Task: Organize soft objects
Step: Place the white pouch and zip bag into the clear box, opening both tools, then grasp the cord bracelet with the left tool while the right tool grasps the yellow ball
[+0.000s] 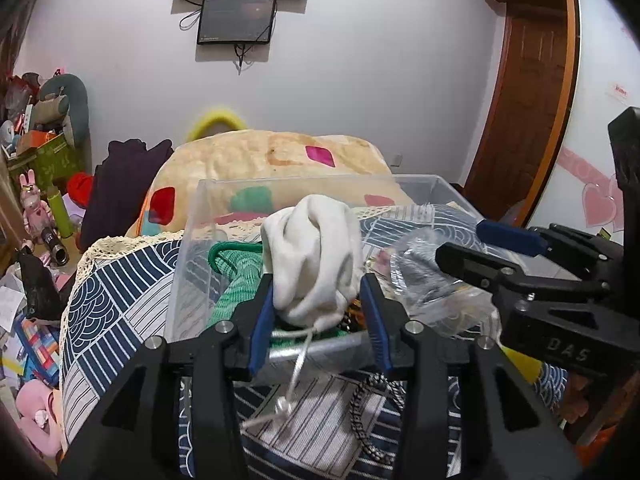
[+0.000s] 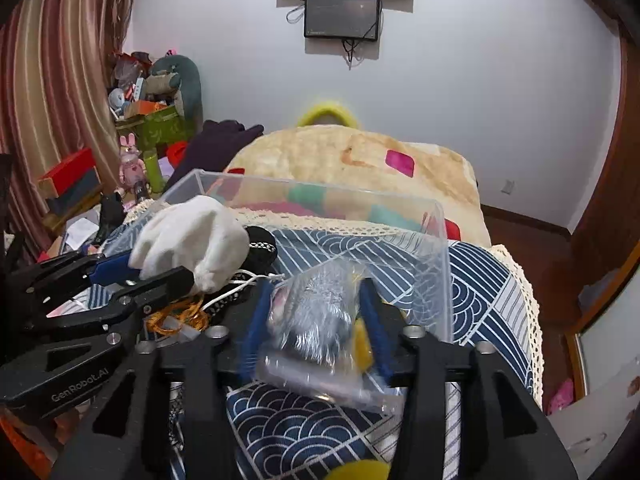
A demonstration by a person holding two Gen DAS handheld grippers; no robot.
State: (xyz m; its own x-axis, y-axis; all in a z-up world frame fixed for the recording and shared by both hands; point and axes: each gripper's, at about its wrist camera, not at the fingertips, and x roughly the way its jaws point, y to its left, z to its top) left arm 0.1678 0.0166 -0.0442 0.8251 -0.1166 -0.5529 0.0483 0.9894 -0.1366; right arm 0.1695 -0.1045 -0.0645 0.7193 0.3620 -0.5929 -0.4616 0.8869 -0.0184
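My left gripper (image 1: 318, 322) is shut on a white drawstring pouch (image 1: 316, 256) and holds it over the near rim of a clear plastic box (image 1: 188, 240); the pouch also shows in the right wrist view (image 2: 192, 236). A green knitted item (image 1: 236, 280) lies inside the box. My right gripper (image 2: 314, 320) is shut on a clear plastic bag with a grey fluffy thing (image 2: 320, 312) inside, at the box's right side (image 2: 436, 264). In the left wrist view the right gripper (image 1: 472, 244) and its bag (image 1: 424, 280) are to the right of the pouch.
The box sits on a blue-and-white patterned cloth (image 1: 112, 292) with a lace edge. A patterned cord (image 1: 368, 420) and orange cord (image 2: 176, 320) lie near the box. A cream blanket (image 1: 264, 156) is piled behind. Toys and boxes (image 1: 48, 152) clutter the left side.
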